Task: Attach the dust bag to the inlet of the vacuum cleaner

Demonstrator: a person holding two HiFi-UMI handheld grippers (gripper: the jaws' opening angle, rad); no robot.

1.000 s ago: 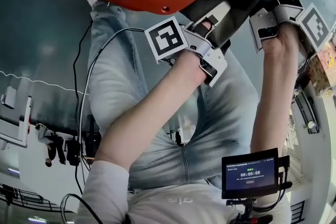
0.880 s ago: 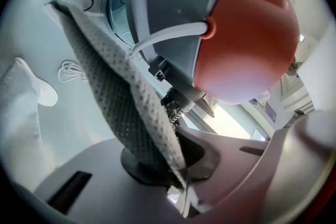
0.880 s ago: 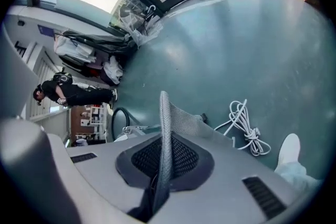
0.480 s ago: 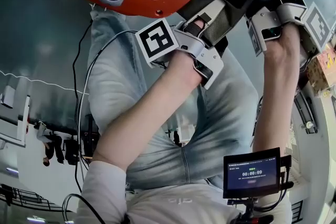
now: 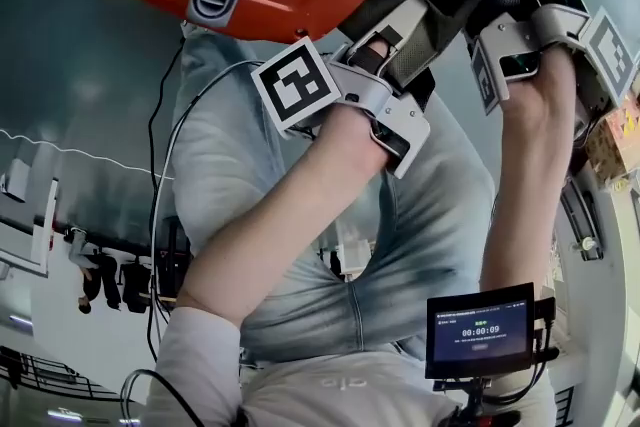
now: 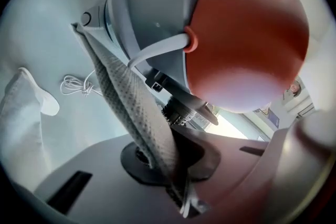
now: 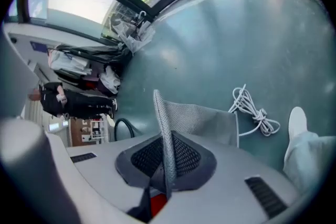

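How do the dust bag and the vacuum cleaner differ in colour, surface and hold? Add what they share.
The dust bag is grey dotted fabric; the vacuum cleaner is mostly orange-red with a smooth shell. The dust bag folds softly; the vacuum cleaner looks rigid. The left gripper and right gripper each pinch the dust bag, not the vacuum cleaner. Both sit close together.

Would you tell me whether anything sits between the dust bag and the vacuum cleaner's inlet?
Nothing visible does: the dust bag reaches up beside the grey end of the vacuum cleaner, with nothing else between.
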